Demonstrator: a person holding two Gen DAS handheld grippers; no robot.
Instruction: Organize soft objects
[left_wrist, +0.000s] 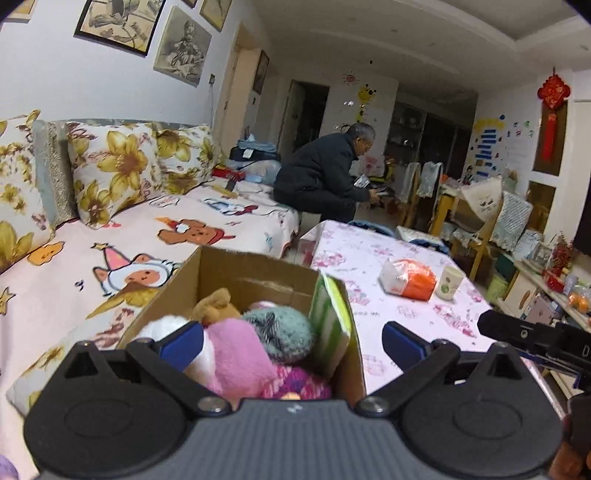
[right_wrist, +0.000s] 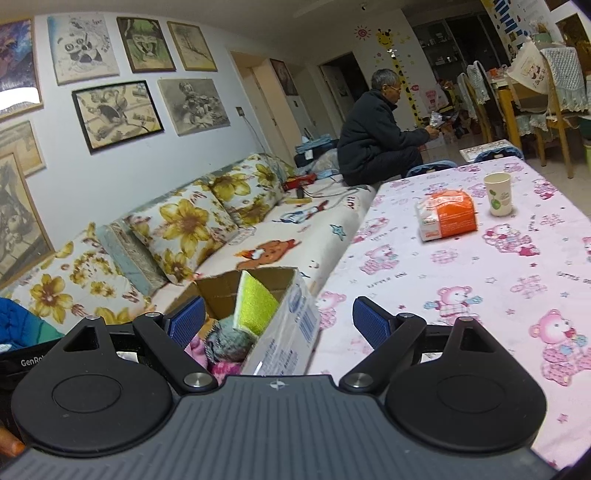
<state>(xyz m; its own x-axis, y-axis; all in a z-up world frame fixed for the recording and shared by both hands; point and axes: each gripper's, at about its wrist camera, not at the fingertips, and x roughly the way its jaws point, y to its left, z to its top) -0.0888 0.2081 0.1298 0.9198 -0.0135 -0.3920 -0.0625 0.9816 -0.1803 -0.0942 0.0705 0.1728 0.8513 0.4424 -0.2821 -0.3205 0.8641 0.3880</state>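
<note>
A cardboard box (left_wrist: 255, 269) stands at the table's left edge beside the sofa. It holds several soft items: a pink plush (left_wrist: 236, 354), a grey-green fuzzy ball (left_wrist: 284, 328), a brown plush (left_wrist: 216, 306) and a green-and-white sponge cloth (left_wrist: 330, 314). My left gripper (left_wrist: 291, 345) hovers open just above the box with nothing between its blue pads. In the right wrist view the same box (right_wrist: 288, 321) and green cloth (right_wrist: 256, 302) lie ahead of my right gripper (right_wrist: 277, 319), which is open and holds nothing.
An orange-and-white tissue pack (right_wrist: 447, 214) and a paper cup (right_wrist: 498, 194) stand on the pink bear-print tablecloth (right_wrist: 480, 273). A sofa (left_wrist: 110, 254) with floral cushions runs along the left. A person (left_wrist: 325, 177) sits at its far end. Chairs and shelves crowd the right.
</note>
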